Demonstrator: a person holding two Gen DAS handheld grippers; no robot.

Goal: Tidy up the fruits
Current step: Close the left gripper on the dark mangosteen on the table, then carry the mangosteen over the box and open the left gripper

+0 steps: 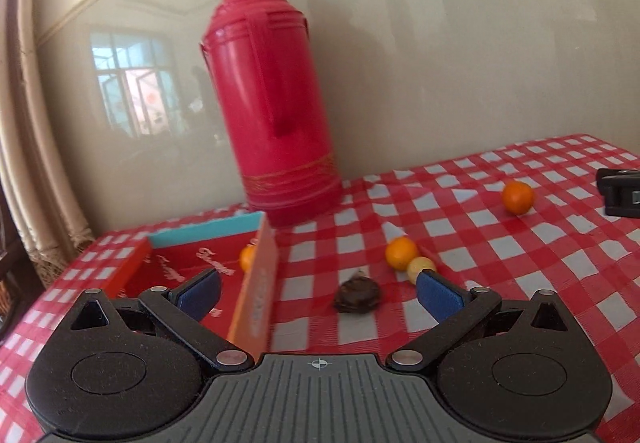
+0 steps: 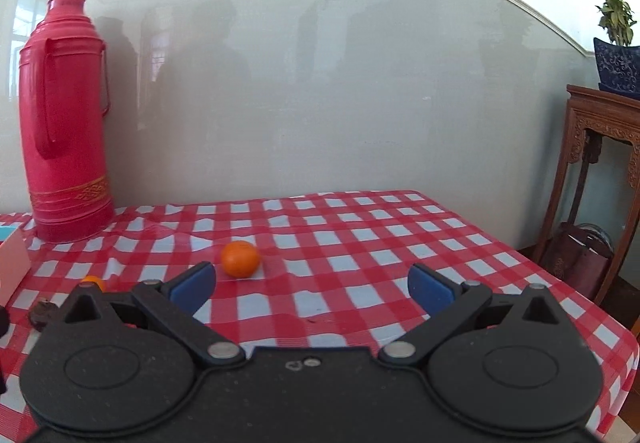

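Note:
A red cardboard box (image 1: 256,283) with a teal far wall lies on the checked cloth at the left, and one small orange (image 1: 247,257) sits inside it. My left gripper (image 1: 318,293) is open above the box's right wall, empty. Just ahead of it lie a dark brown fruit (image 1: 357,295), an orange (image 1: 401,253) and a pale yellow fruit (image 1: 421,267). Farther right rests another orange (image 1: 518,197). In the right wrist view my right gripper (image 2: 310,289) stands open and empty, with that orange (image 2: 240,259) just beyond its left finger.
A tall red thermos (image 1: 272,99) stands at the back against the glossy wall. The red-and-white checked tablecloth (image 2: 360,243) ends at the right edge, beside a carved wooden stand (image 2: 600,147) with a potted plant (image 2: 618,43) and a bag (image 2: 576,263) under it.

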